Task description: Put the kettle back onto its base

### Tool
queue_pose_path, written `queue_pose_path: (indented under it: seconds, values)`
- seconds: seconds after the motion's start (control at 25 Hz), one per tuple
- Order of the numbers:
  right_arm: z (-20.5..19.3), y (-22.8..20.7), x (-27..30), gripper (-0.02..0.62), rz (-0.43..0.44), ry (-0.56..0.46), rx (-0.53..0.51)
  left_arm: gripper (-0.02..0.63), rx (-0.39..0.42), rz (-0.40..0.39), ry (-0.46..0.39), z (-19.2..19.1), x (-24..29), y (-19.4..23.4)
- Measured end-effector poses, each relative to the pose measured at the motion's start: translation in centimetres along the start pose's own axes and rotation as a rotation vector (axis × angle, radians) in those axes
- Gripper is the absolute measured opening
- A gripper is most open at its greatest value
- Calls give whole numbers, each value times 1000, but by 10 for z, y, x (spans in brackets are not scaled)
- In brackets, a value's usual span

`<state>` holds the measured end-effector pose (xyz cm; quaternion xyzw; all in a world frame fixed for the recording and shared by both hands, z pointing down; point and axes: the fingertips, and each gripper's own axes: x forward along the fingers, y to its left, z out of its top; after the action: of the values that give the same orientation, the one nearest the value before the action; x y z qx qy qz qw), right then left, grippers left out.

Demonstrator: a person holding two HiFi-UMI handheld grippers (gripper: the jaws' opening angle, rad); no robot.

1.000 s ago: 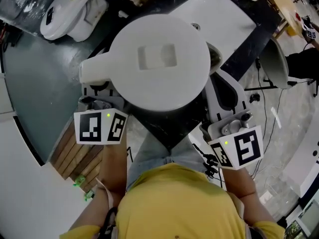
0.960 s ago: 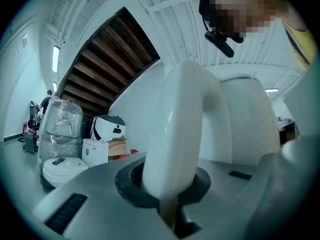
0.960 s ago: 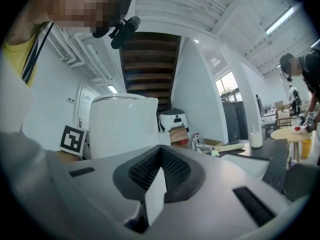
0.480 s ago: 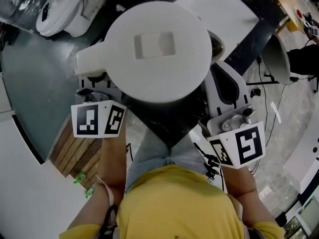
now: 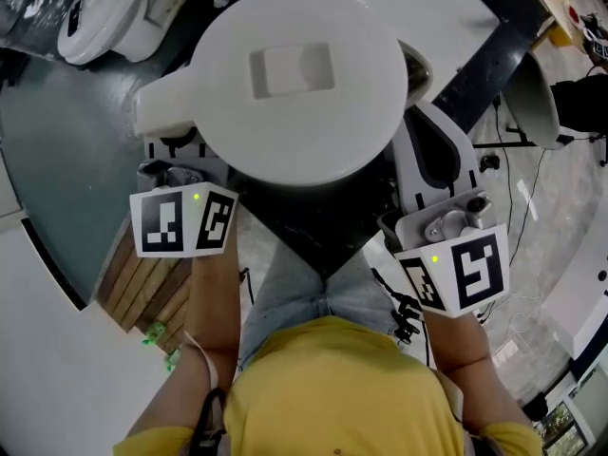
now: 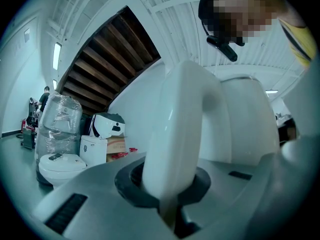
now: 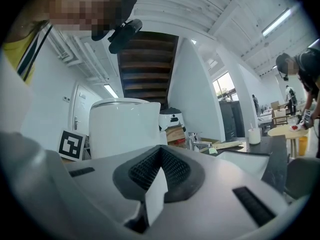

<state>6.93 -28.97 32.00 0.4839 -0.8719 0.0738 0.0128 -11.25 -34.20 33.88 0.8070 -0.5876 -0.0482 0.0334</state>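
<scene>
A large white kettle [image 5: 294, 74] hangs over the black counter [image 5: 318, 231], its lid facing up at me. Its handle [image 5: 166, 112] sticks out to the left, and my left gripper [image 5: 173, 164] is shut on it. In the left gripper view the white handle [image 6: 182, 134] fills the gap of the left gripper [image 6: 167, 196], with the kettle body [image 6: 245, 119] behind. My right gripper [image 5: 429, 164] sits just right of the kettle, apart from it. In the right gripper view the right gripper [image 7: 160, 171] is shut, and the kettle [image 7: 125, 129] stands ahead on the left. The kettle hides whatever lies under it; no base shows.
A white sink [image 5: 446, 17] lies behind the kettle, with a tap [image 7: 195, 141] at its edge. White rice cookers [image 5: 114, 17] sit at the far left. A wooden slatted panel [image 5: 142, 283] is below my left hand. Another person [image 7: 300, 69] stands at a round table far right.
The kettle, held by my left gripper, has sunk a little and drifted toward the picture's upper left. My right gripper has sunk alongside it. Neither gripper's jaws have changed.
</scene>
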Motion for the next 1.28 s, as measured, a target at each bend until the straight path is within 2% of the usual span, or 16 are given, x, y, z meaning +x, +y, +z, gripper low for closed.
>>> queue_pose_path:
  seconds: [0.6, 1.28]
  values:
    - [-6, 2, -1, 15, -28, 15, 12, 31, -21, -7, 19, -10, -4, 2]
    - [-7, 6, 2, 15, -37, 16, 27, 29, 43, -32, 1, -11, -6, 3]
